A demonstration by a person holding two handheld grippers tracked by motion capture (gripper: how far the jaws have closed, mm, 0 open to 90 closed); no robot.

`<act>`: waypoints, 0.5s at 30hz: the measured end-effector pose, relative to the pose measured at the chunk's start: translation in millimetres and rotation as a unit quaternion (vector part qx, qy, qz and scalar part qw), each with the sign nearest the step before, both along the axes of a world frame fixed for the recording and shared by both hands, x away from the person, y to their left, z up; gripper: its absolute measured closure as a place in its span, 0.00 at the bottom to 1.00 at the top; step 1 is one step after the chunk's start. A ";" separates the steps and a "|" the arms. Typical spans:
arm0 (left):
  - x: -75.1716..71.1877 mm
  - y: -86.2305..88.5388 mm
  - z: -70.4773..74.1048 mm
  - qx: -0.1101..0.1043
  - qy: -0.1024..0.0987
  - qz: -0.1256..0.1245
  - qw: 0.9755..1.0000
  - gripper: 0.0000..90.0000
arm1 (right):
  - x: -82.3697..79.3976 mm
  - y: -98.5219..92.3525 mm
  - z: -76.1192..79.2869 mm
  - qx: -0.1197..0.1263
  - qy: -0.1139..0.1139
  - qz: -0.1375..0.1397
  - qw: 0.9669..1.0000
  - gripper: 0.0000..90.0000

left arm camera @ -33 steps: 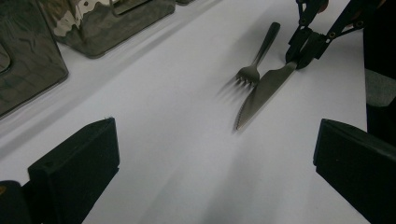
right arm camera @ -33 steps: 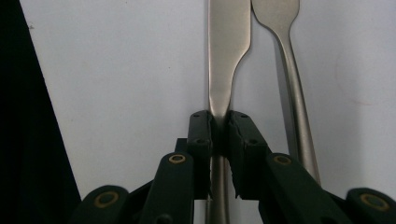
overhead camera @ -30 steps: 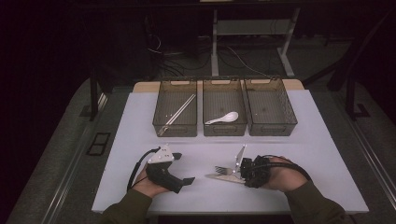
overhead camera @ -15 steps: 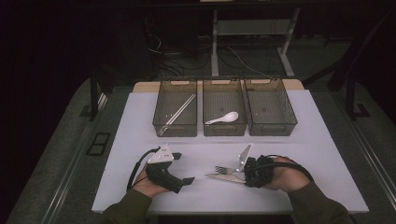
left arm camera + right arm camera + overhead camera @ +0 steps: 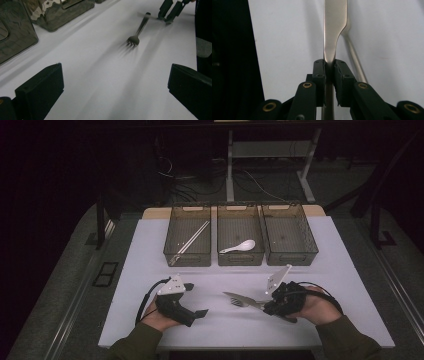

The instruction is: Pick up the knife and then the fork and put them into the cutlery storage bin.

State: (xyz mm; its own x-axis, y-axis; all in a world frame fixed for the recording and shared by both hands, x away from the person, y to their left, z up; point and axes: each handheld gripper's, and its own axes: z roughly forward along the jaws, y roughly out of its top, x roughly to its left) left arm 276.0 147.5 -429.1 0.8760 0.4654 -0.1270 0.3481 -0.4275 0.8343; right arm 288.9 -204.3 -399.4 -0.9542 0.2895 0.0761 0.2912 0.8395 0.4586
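My right gripper (image 5: pixel 266 304) (image 5: pixel 329 67) is shut on the handle of a metal table knife (image 5: pixel 240 298) (image 5: pixel 334 25); the blade points left, just above the white mat (image 5: pixel 225 275). A metal fork (image 5: pixel 236 304) (image 5: pixel 136 35) lies on the mat under the knife, and its handle (image 5: pixel 355 58) runs beside the blade. My left gripper (image 5: pixel 196 300) (image 5: pixel 115 82) rests at the front left, open and holding nothing, its jaws facing the fork's tines. The right gripper (image 5: pixel 170 11) shows far off in the left gripper view.
Three clear bins stand in a row at the back of the mat. The left bin (image 5: pixel 172 257) holds chopsticks (image 5: pixel 192 240), the middle bin (image 5: pixel 241 260) a white spoon (image 5: pixel 240 246), and the right bin (image 5: pixel 291 259) holds nothing. Dark floor and cables lie beyond the table.
My right gripper has moved to the right and slightly up with the knife in it, drawing the blade away from the fork. The left gripper and the fork have stayed put.
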 end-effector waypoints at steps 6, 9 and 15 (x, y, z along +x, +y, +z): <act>-0.2 1.3 0.8 -0.003 -0.011 0.001 1.000 0.00 | 5.1 -17.0 5.9 0.063 0.006 -0.046 0.997 0.89; 0.2 2.0 0.6 -0.006 -0.011 0.003 1.000 0.00 | 7.3 -25.5 7.9 0.087 0.006 -0.063 0.994 0.89; 1.4 3.8 0.1 -0.010 -0.016 0.005 1.000 0.00 | 11.6 -42.6 11.7 0.141 0.009 -0.110 0.984 0.89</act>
State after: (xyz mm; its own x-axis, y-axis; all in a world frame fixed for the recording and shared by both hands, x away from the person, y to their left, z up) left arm 277.4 151.4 -429.1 0.8746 0.4724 -0.1091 0.3262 -0.4069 0.8532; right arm 300.6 -246.9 -387.7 -0.8681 0.4546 0.1992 0.4625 0.5953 0.6570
